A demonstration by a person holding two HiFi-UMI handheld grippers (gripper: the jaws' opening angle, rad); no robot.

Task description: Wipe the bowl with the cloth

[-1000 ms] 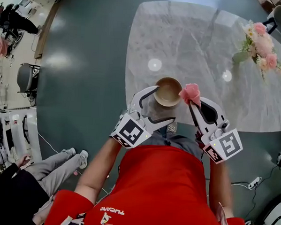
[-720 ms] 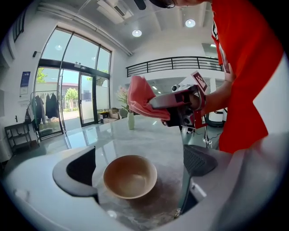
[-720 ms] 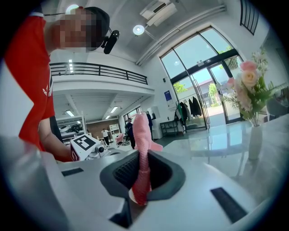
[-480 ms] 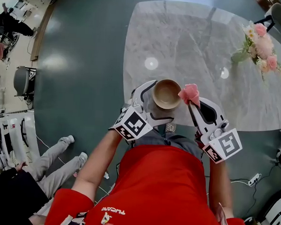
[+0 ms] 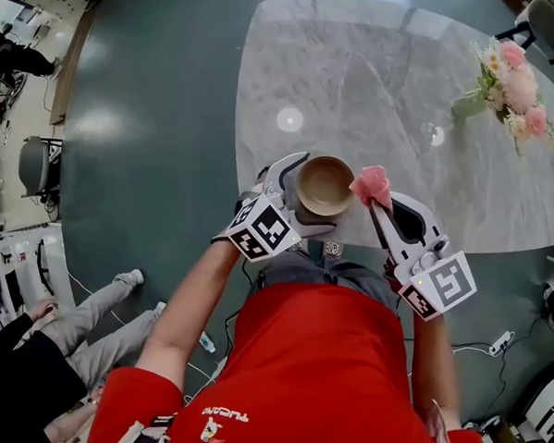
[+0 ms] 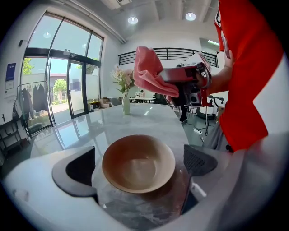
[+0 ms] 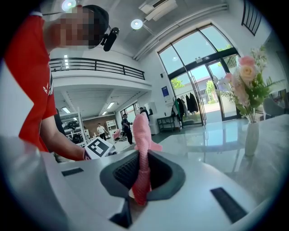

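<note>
The marble desk [image 5: 377, 73] fills the upper right of the head view, its middle bare, with a vase of flowers [image 5: 511, 75] far off near its right edge. The left hand-held gripper [image 5: 313, 195] is released, its jaws having just been opening, and now stands clear on either side of the bowl [image 5: 324, 185], which sits close to the desk's near edge at frame centre. Just right, the right hand-held gripper [image 5: 376, 205] is clenched on the pink cloth [image 5: 371, 185].

I see the bowl [image 5: 324, 184] on the table [image 5: 377, 82], at its near edge, between the jaws of the left gripper [image 5: 308, 197] (touching neither). The cloth [image 5: 372, 185], in the right gripper [image 5: 377, 205], is just right of it.
</note>
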